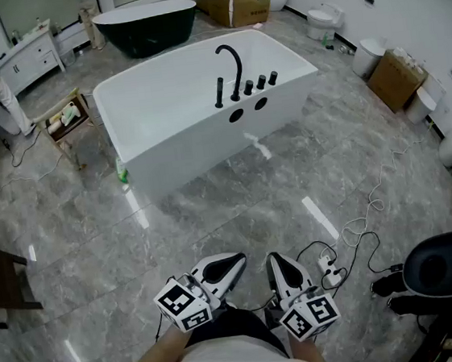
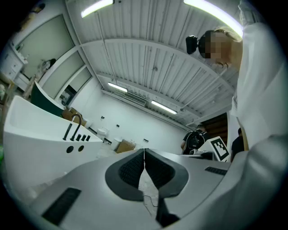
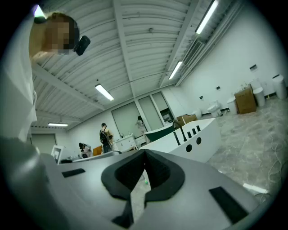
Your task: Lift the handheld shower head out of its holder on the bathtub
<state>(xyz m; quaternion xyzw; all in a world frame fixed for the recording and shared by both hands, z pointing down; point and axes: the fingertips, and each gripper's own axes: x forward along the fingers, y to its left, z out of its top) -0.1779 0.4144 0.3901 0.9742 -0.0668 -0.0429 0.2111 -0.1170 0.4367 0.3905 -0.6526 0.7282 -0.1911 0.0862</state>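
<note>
Head view sets the left claw (image 1: 234, 263) and right claw (image 1: 273, 260) side by side above a glossy grey marble floor (image 1: 94, 232), each with its textured black pads (image 2: 132, 168) pressed together on nothing. Well ahead of them stands a smooth white rectangular bathtub (image 1: 172, 133). On its near rim, beside an arched black spout (image 1: 239, 73), a slim upright black rod (image 1: 218, 93), probably the shower head, stands.

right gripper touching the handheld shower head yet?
Apart. Head view: the right gripper is shut, low in frame, with a wide stretch of floor between it and the handheld shower head on the bathtub.
</note>
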